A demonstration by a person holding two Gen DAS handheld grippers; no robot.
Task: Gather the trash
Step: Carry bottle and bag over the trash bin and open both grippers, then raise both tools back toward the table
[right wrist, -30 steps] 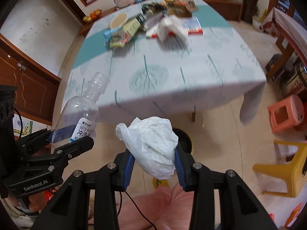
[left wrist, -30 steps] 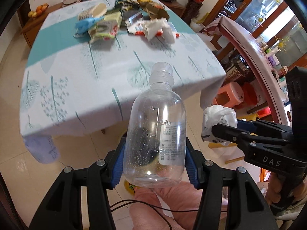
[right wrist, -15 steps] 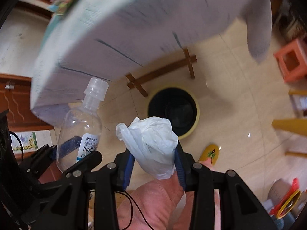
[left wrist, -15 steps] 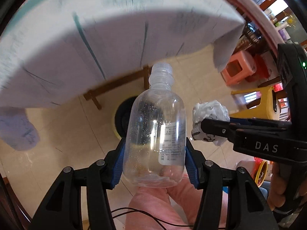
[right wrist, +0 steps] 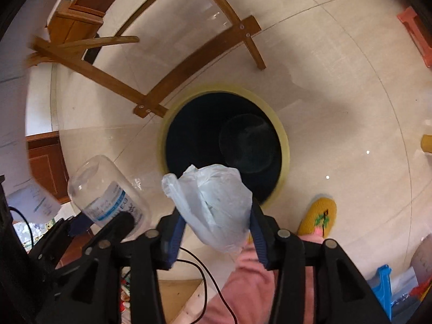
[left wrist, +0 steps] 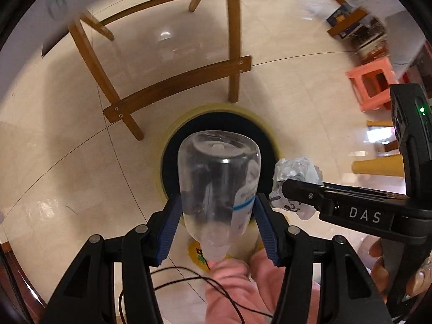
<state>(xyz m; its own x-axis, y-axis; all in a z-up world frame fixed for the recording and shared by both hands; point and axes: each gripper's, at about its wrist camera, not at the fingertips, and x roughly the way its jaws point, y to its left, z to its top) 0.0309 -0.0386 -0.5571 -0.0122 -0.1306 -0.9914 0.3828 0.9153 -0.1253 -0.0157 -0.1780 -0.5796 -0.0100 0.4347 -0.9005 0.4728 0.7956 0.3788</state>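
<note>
In the left wrist view the left tongs [left wrist: 217, 220] point down at the floor and pinch a clear plastic bottle [left wrist: 218, 186] by its labelled body between the blue pads [left wrist: 170, 226]; the bottle hangs upside down, its base toward the lens's far side and its neck low in the frame, directly over the dark mouth of a yellow-rimmed trash bin [left wrist: 266, 132] standing on pale floor tiles. Just right of the bottle the right tongs [left wrist: 286, 191] reach in sideways with a crumpled white plastic bag [left wrist: 295, 170] at their tip, also near the bin's rim. Wooden legs and a crossbar [left wrist: 178, 83] stand behind the bin, and an orange stool [left wrist: 370, 86] sits well apart at the right. In the right wrist view the right tongs [right wrist: 217, 222] have just been spreading, yet the plastic bag [right wrist: 213, 202] sits between the blue pads [right wrist: 257, 229], touching both, above the near rim of the bin [right wrist: 280, 132], whose black interior lies open below. The bottle [right wrist: 108, 194] shows tilted at lower left in the left tongs [right wrist: 105, 220]. A yellow slipper [right wrist: 320, 213] rests on the floor just beside the bin.
</note>
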